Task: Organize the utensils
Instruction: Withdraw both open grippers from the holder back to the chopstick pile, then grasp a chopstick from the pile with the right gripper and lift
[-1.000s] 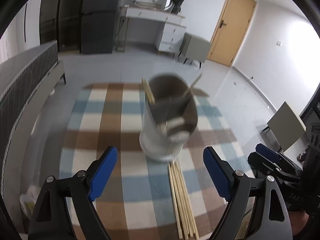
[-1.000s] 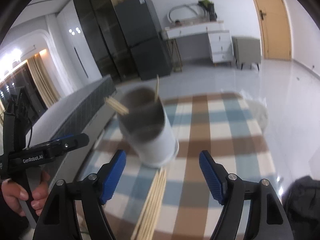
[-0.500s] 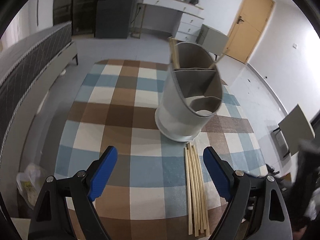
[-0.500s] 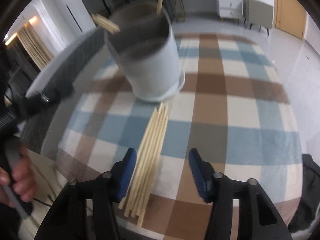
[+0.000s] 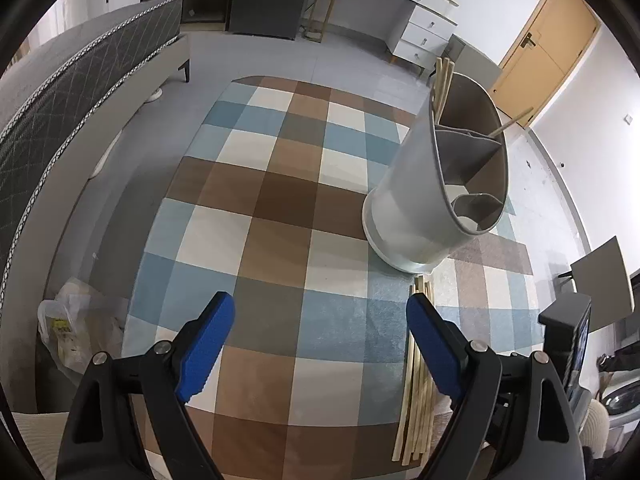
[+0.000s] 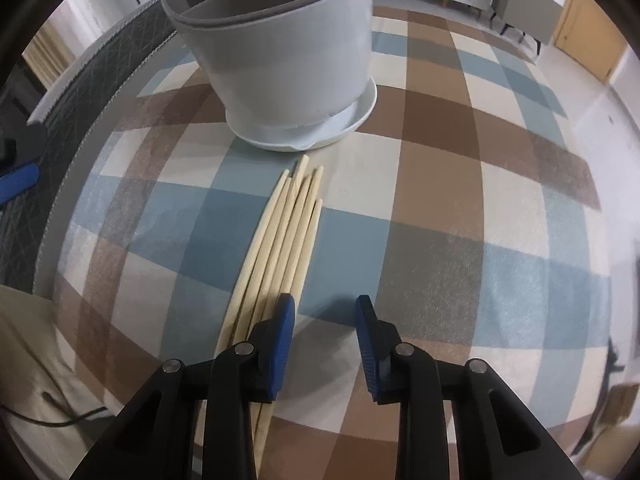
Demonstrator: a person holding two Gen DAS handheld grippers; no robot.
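Note:
A pale grey utensil holder (image 5: 436, 200) with inner dividers stands on the checked tablecloth (image 5: 280, 200) and has a few wooden chopsticks (image 5: 442, 80) in its far compartment. It fills the upper part of the right wrist view (image 6: 288, 56). A bundle of loose chopsticks (image 6: 280, 248) lies in front of it, and shows at the lower right of the left wrist view (image 5: 418, 384). My right gripper (image 6: 325, 328) is low over the table, half open and empty, its left finger over the bundle's near end. My left gripper (image 5: 320, 340) is wide open and empty, left of the bundle.
A grey sofa (image 5: 60, 92) runs along the table's left side. A plastic bag (image 5: 76, 336) lies on the floor by the table edge. A white dresser (image 5: 408, 20) and a wooden door (image 5: 544, 48) stand at the back of the room.
My right gripper dropped towards the table, came close to the chopstick bundle and narrowed its jaws. My left gripper swung left, so the holder now sits to its right.

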